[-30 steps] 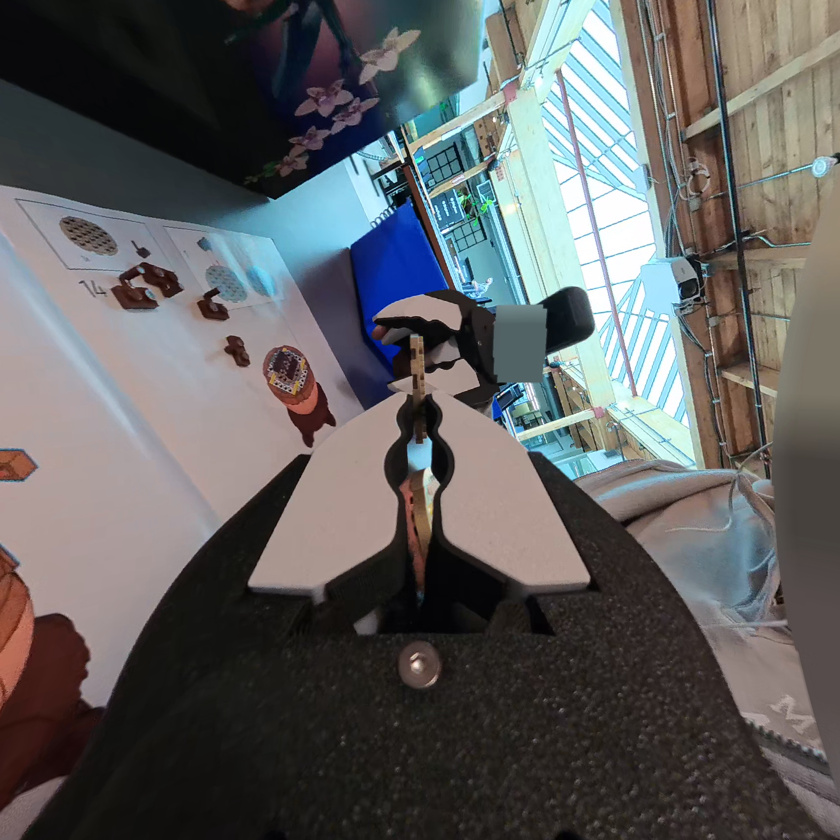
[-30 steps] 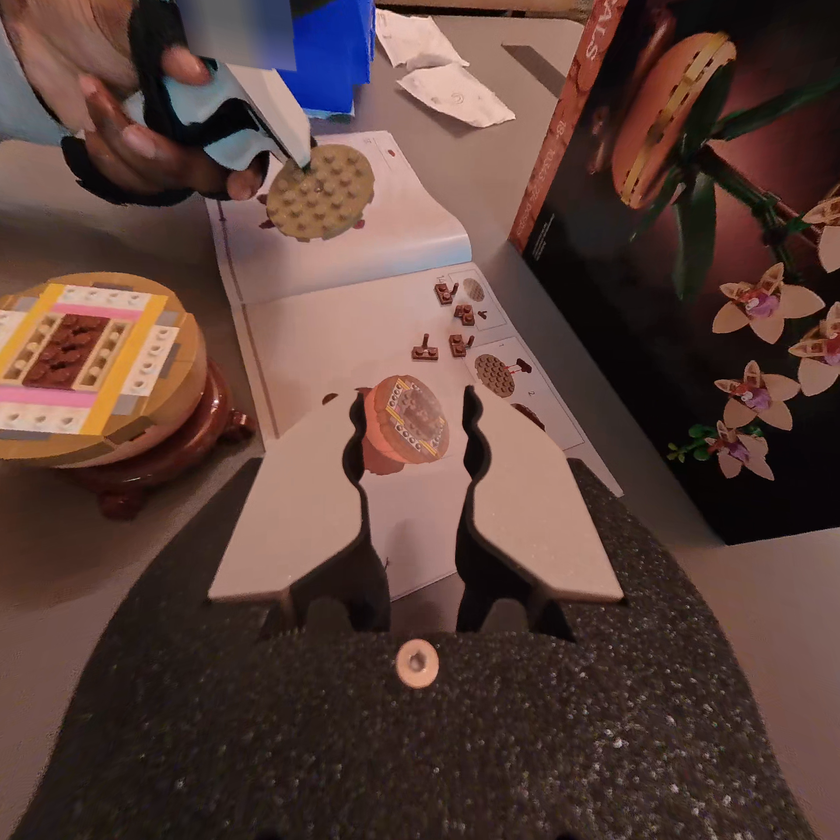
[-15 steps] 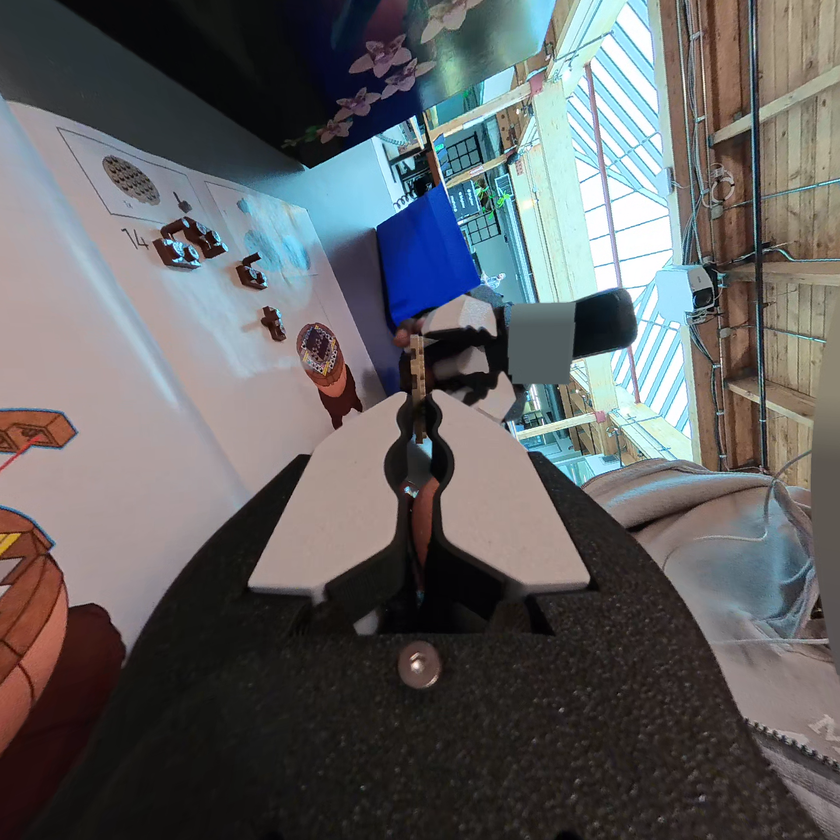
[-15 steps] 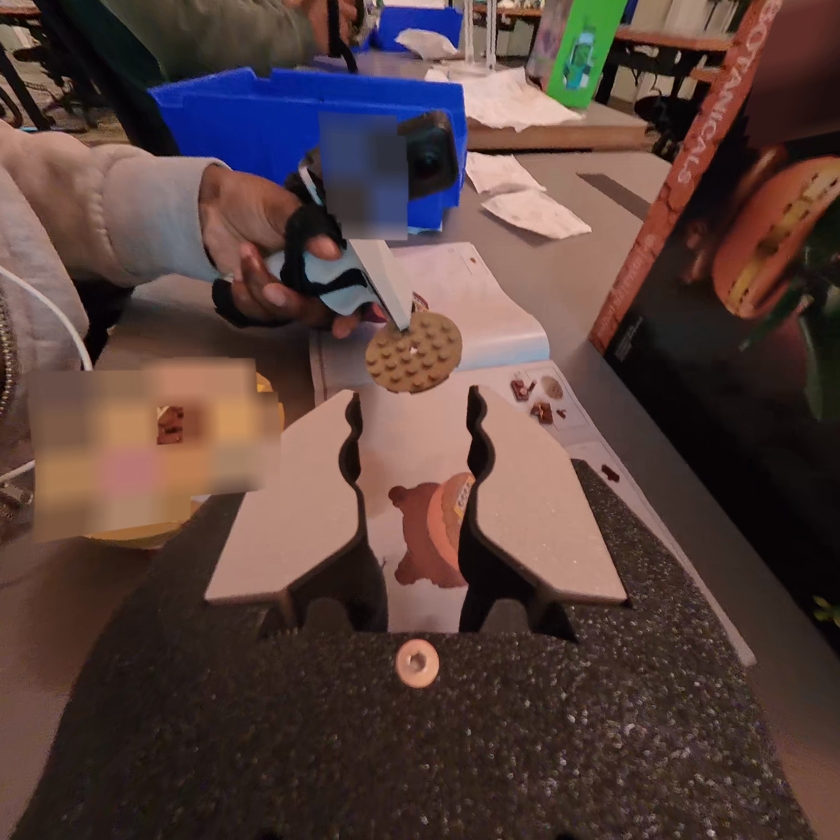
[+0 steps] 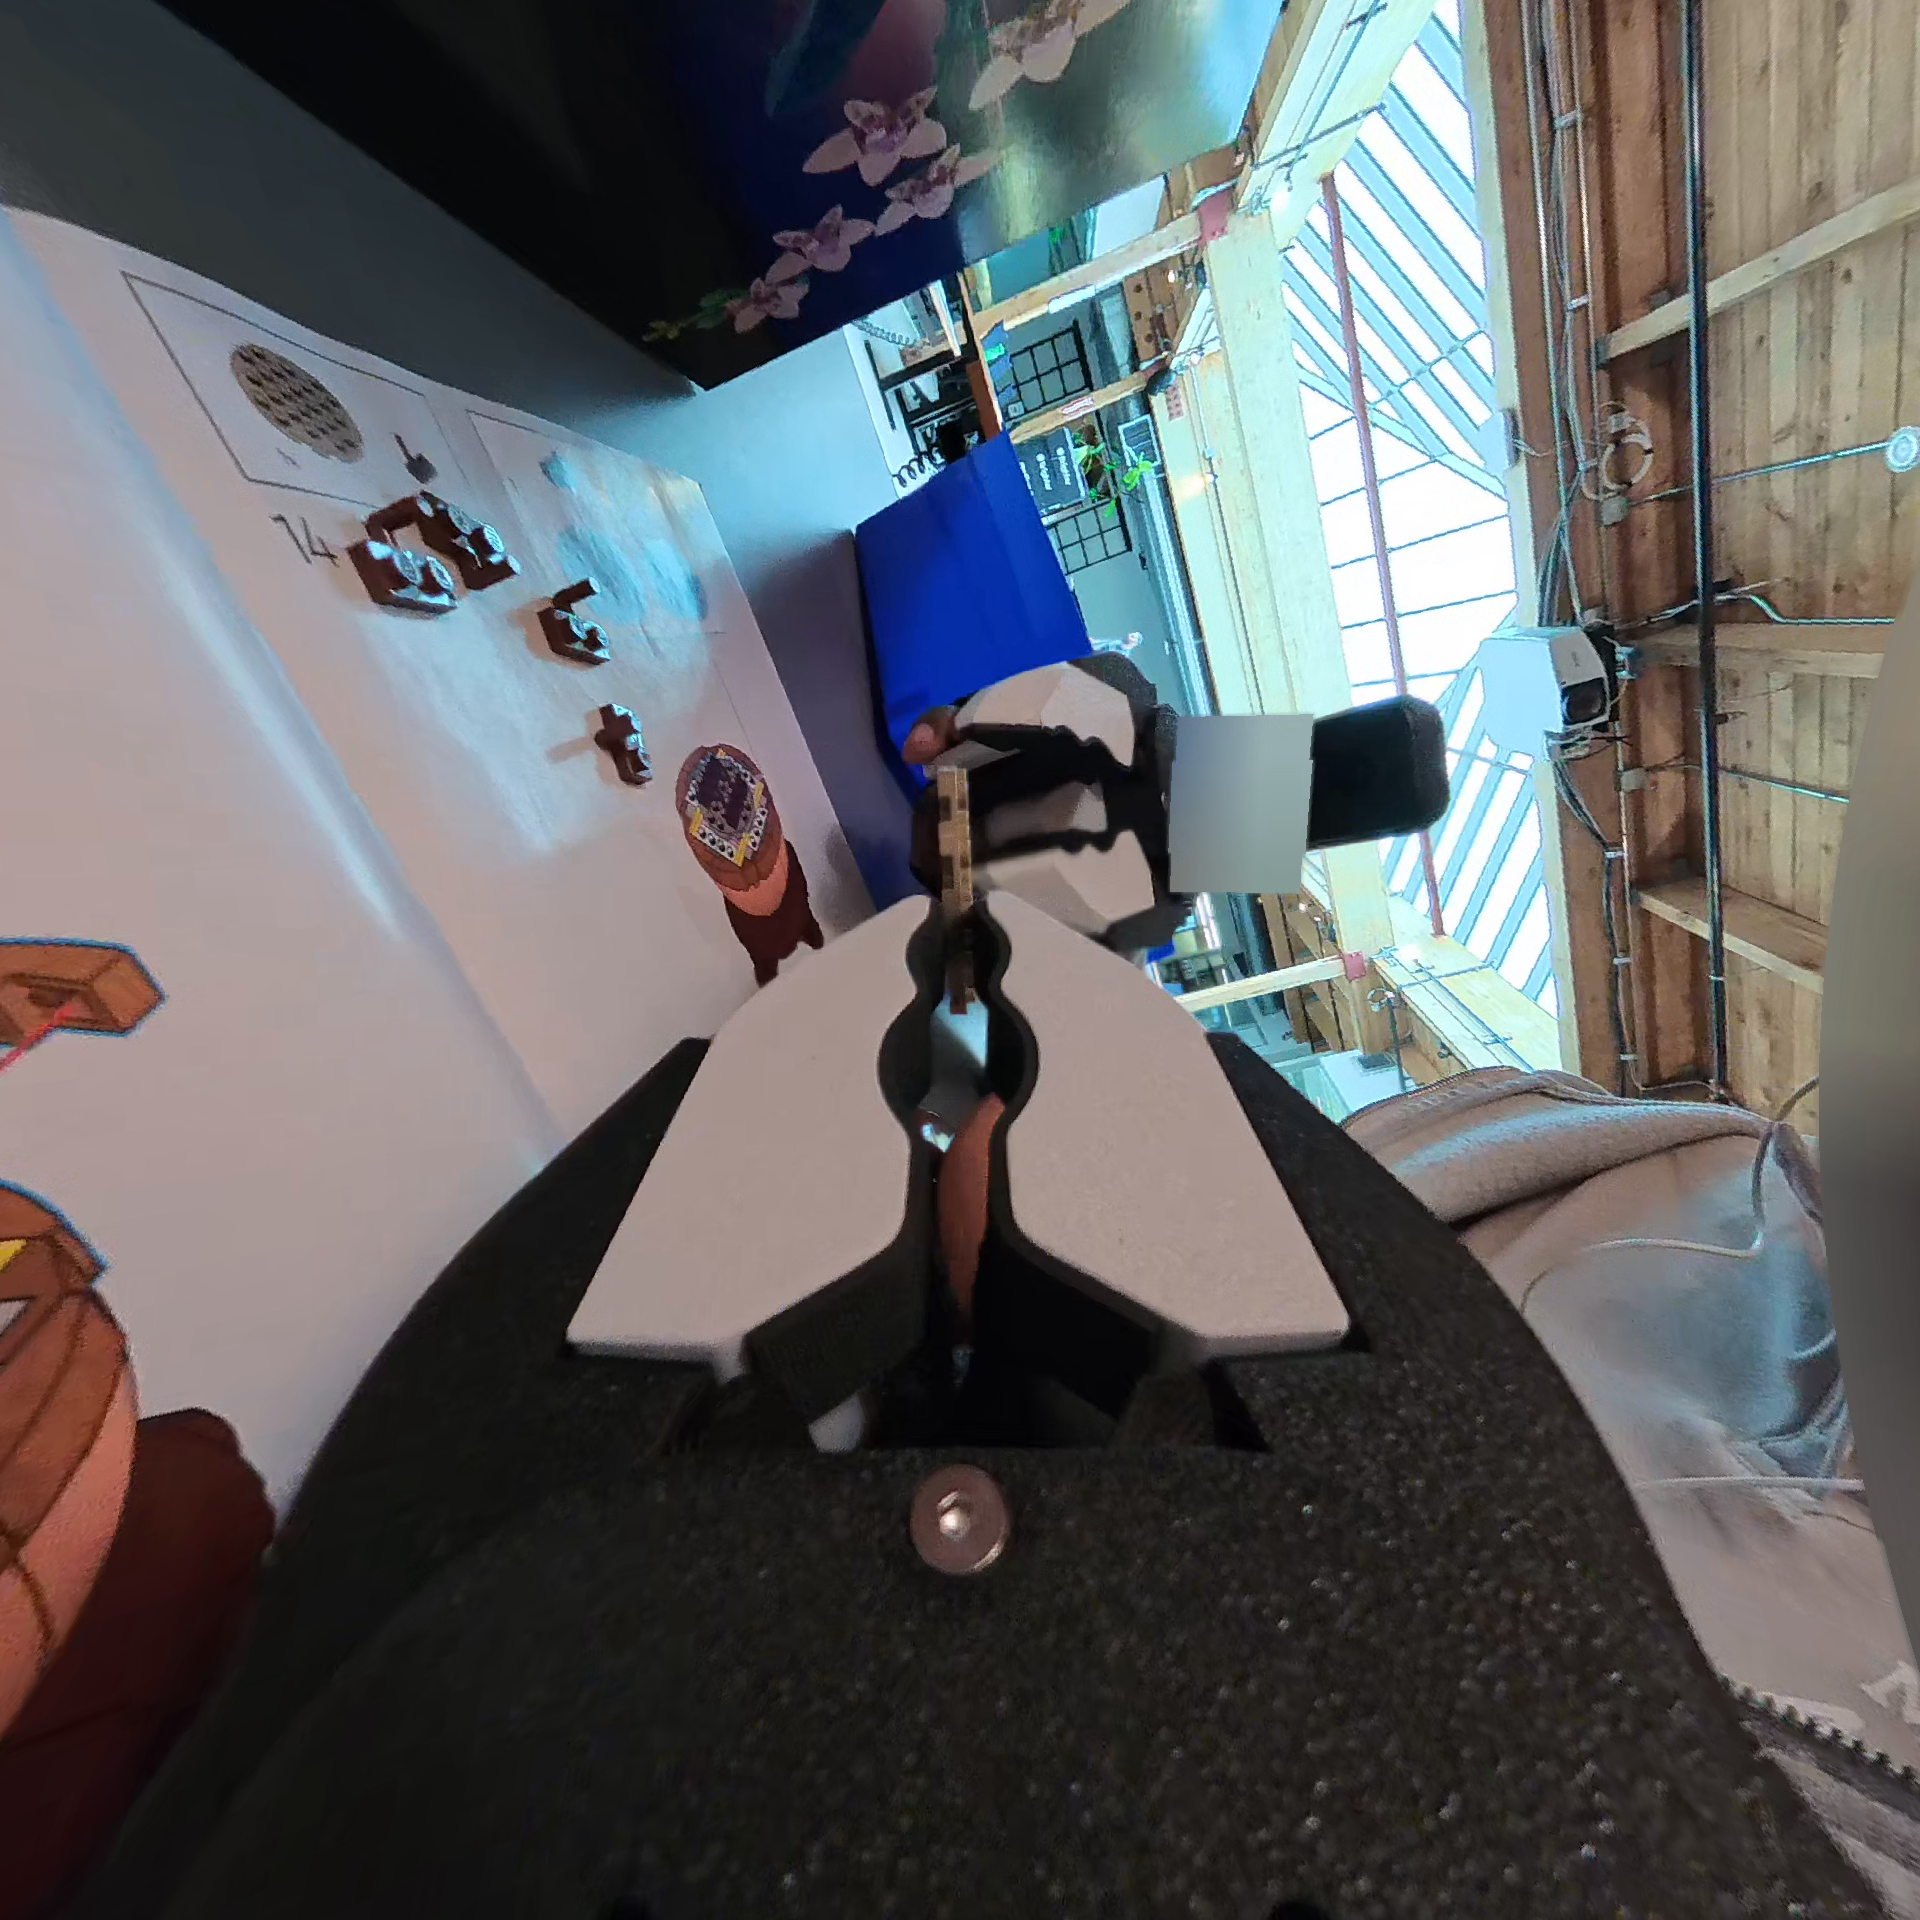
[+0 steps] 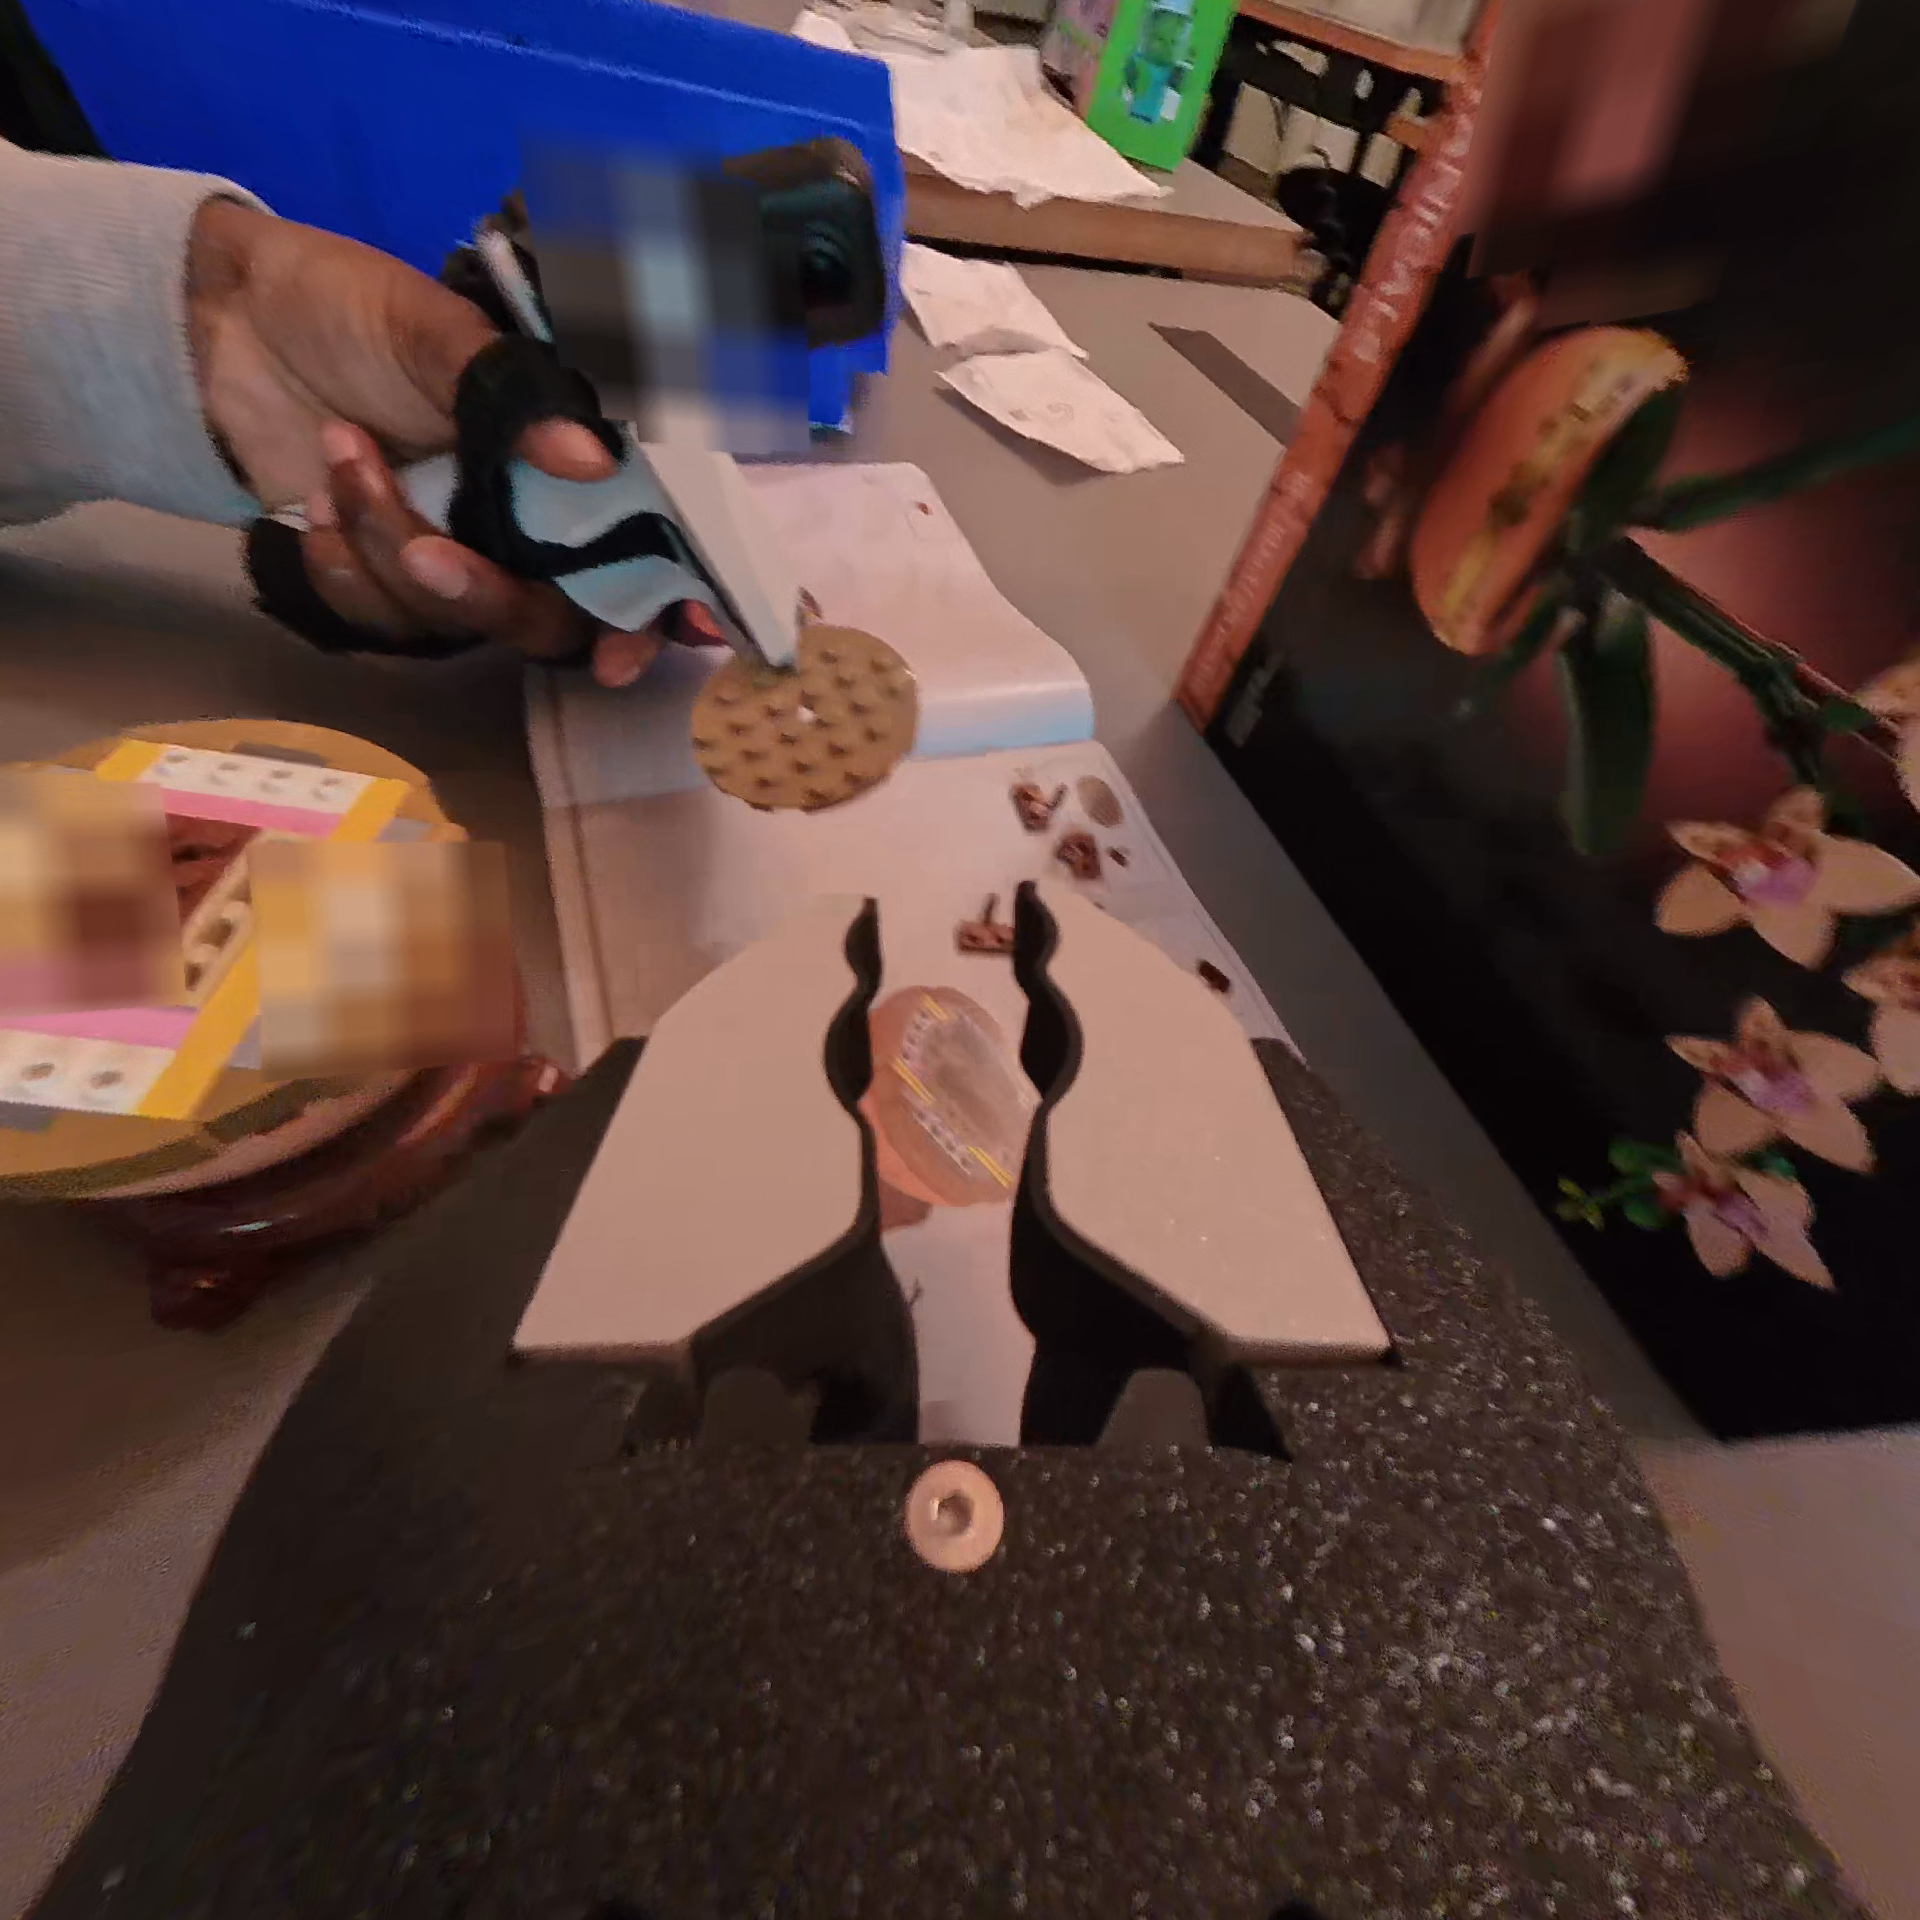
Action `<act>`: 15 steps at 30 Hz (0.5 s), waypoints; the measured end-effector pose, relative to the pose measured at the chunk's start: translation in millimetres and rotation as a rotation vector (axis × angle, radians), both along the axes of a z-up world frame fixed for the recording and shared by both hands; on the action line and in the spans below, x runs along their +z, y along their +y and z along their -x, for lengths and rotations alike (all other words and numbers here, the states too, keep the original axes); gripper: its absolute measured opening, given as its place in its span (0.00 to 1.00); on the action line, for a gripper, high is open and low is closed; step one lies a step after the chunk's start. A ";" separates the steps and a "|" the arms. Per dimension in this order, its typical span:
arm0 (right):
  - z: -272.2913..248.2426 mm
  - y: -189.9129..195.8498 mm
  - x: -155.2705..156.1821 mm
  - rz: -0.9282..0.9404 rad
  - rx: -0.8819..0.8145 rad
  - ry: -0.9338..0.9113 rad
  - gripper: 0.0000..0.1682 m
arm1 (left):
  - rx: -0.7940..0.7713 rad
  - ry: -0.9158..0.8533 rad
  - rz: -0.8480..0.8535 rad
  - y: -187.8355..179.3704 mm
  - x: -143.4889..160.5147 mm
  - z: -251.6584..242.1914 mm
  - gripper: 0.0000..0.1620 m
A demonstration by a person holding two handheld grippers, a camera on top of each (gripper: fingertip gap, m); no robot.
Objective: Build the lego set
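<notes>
While the left gripper (image 6: pixel 774 649) pinches the rim of a round tan studded plate (image 6: pixel 805 720), held in the air above the open instruction booklet (image 6: pixel 727 894), the right gripper (image 6: pixel 945 925) hovers w/ its jaws apart & nothing between them. Small brown pieces (image 6: pixel 1049 821) lie loose on the booklet page. Left of it stands the round lego base (image 6: pixel 208 1101); a blue bin (image 6: pixel 436 125) sits behind, the dark set box (image 6: pixel 1558 831) to the right.
</notes>
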State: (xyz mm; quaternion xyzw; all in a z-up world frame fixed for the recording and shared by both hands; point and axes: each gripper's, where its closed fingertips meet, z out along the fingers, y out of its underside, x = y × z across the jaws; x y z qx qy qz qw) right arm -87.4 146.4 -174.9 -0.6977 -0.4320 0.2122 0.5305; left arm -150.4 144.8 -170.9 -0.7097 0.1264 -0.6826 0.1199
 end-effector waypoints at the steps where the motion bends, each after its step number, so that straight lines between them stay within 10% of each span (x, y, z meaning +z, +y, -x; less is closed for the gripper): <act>1: -5.6 2.6 -2.4 0.000 -0.022 -0.024 0.09 | 0.002 0.001 -0.001 0.8 -0.7 0.3 0.02; 15: -6.8 9.7 -23.9 0.067 -0.029 -0.122 0.09 | 0.016 -0.011 0.035 1.7 -11.1 0.5 0.02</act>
